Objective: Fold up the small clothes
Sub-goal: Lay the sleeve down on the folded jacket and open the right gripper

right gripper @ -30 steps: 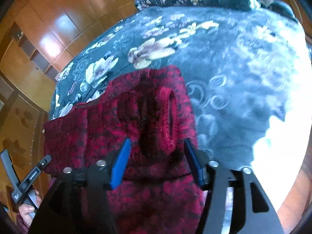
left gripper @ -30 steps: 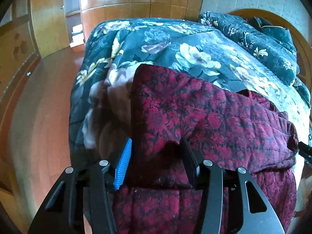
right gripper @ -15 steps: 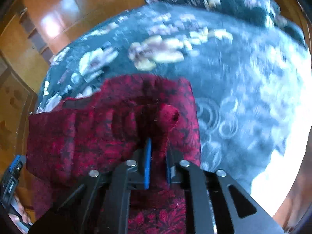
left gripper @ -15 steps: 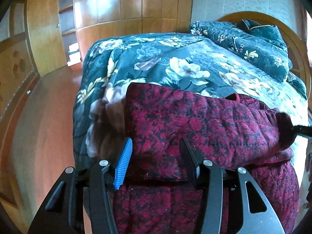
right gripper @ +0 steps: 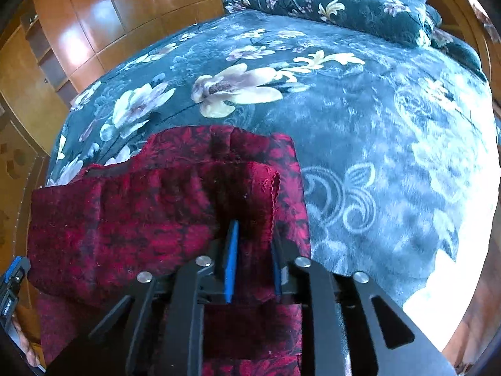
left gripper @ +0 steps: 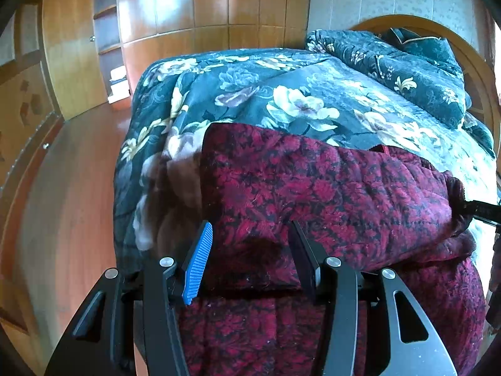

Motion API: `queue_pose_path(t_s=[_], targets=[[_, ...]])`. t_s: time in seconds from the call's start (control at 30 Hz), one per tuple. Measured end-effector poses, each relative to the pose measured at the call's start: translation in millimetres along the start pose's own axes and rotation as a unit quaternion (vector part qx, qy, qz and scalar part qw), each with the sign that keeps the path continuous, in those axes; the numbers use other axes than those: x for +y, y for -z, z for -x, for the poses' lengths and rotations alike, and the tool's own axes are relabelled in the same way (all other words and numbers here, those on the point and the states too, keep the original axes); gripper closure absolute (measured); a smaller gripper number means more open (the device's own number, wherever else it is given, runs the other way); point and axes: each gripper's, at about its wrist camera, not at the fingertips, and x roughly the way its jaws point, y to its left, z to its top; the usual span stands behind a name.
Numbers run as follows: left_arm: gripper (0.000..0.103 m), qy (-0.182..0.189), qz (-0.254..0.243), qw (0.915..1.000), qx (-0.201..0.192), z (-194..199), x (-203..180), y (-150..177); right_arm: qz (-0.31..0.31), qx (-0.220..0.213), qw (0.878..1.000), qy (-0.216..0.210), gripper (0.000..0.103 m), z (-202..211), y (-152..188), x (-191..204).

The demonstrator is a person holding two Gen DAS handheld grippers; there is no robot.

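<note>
Your red garment (left gripper: 328, 194) lies on the near edge of the floral bed (left gripper: 281, 94), thick, soft and floppy. Right gripper (right gripper: 252, 263) has narrowed on a fabric ridge; left gripper (left gripper: 253, 257) gapes wide, straddling its left fold. Pinch doubled edges.

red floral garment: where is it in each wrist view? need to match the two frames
Left wrist: the red floral garment fills the lower centre and right, folded on the bed, with the open left gripper straddling its near edge.
Right wrist: it sits lower left to centre, a fold pinched in the right gripper.
Shared landmark: the dark floral pillow at the bed's far end.
</note>
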Motion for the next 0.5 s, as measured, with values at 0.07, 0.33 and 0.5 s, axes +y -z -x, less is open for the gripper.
queue_pose_path(t_s=[0.07,0.33,0.5], targets=[[0.054,0.001,0.001,1.0000,0.000,0,0,0,0.000,-0.003,1.000,0.003,0.067,7,-2,-1],[0.054,0.005,0.005,0.9999,-0.010,5,2,-3,0.030,-0.075,0.997,0.021,0.054,57,-5,19],[0.054,0.005,0.009,0.9999,-0.012,8,4,-5,0.059,-0.076,0.995,-0.002,0.053,61,-1,44]])
